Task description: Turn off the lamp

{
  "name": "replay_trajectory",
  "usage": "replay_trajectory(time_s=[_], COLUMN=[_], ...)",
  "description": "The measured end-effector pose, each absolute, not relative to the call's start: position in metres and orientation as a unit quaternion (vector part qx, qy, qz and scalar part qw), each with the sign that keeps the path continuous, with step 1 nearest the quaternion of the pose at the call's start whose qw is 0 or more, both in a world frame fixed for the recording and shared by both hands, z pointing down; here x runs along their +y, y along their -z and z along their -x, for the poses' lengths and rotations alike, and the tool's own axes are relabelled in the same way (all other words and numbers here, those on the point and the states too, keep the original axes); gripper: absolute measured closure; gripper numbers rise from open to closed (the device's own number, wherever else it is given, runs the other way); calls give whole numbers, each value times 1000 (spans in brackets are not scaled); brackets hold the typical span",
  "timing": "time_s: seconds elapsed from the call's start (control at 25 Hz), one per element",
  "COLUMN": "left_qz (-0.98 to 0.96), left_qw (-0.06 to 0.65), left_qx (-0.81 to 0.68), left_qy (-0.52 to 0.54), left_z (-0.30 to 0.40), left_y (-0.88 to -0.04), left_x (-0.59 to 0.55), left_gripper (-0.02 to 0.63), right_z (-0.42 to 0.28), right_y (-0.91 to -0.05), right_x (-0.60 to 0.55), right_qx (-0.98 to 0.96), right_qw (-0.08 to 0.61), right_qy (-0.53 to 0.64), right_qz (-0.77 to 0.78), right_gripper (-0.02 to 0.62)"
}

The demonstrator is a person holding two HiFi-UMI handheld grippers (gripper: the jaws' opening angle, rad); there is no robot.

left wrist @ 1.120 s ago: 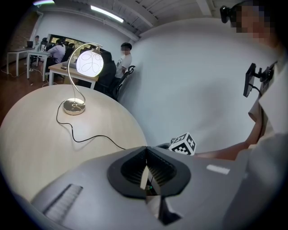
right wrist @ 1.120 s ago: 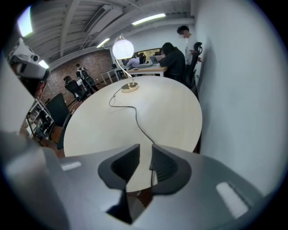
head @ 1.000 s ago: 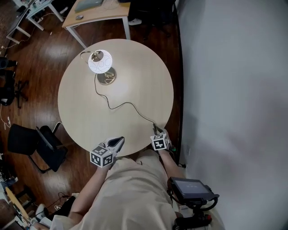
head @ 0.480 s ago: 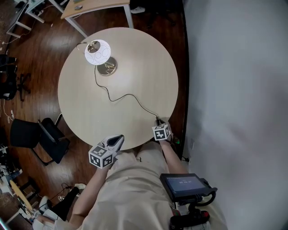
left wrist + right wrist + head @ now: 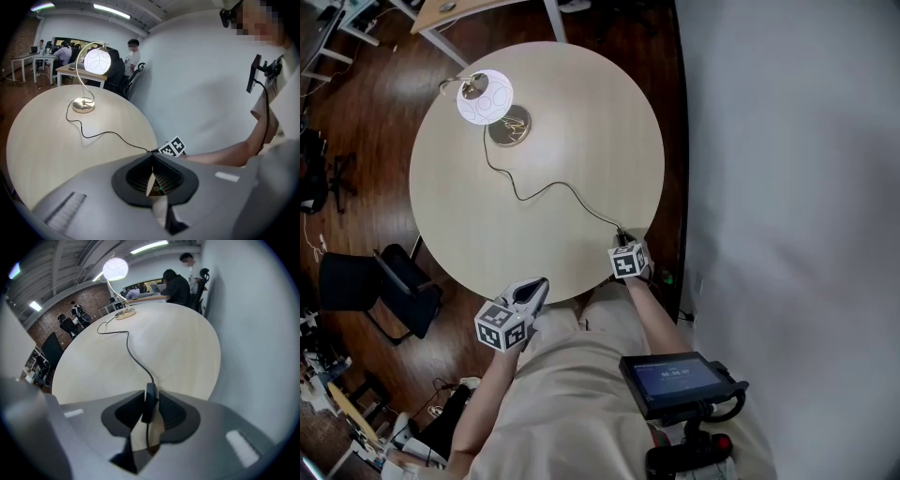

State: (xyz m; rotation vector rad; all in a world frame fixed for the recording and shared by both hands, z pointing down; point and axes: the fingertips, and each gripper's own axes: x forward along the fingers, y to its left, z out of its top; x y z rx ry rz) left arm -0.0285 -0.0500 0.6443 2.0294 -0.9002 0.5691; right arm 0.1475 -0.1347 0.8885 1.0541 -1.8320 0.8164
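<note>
The lamp stands lit at the far left of the round table (image 5: 534,234), with a glowing white globe shade (image 5: 485,97) over a brass base (image 5: 508,125). Its black cord (image 5: 546,187) snakes across the top to the near right edge. There my right gripper (image 5: 622,239) is shut on the cord's black inline switch (image 5: 150,401), which stands upright between the pads. My left gripper (image 5: 539,284) hovers at the table's near edge, shut with nothing in it. From the left gripper view the lit shade (image 5: 97,61) is far off.
A black chair (image 5: 384,286) stands left of the table and a wooden desk (image 5: 478,7) beyond it. A white wall (image 5: 787,187) runs close along the right side. People sit at desks (image 5: 176,284) in the background. A screen device (image 5: 675,378) hangs at my waist.
My right gripper has sunk toward the table's near right edge with the switch still in it. The left gripper has eased slightly back off the edge. The lamp stays lit.
</note>
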Motion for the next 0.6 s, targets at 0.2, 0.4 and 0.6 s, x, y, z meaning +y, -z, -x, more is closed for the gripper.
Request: replay_trajectory(time_s=[0.2, 0.4, 0.6], left_qz=[-807, -806, -804], left_qw=[412, 411, 412], left_qx=[-355, -353, -354], left_qy=[-233, -237, -240], left_z=[25, 21, 21], left_y=[-642, -643, -643], left_x=[-48, -46, -43], left_gripper=[621, 621, 621], right_z=[-146, -148, -149], right_y=[-886, -889, -889], right_x=[-137, -138, -140], right_qx=[-731, -727, -727], right_qw=[419, 417, 418], right_qy=[-330, -332, -331], right_qz=[-426, -433, -433], right_gripper=[505, 505, 505])
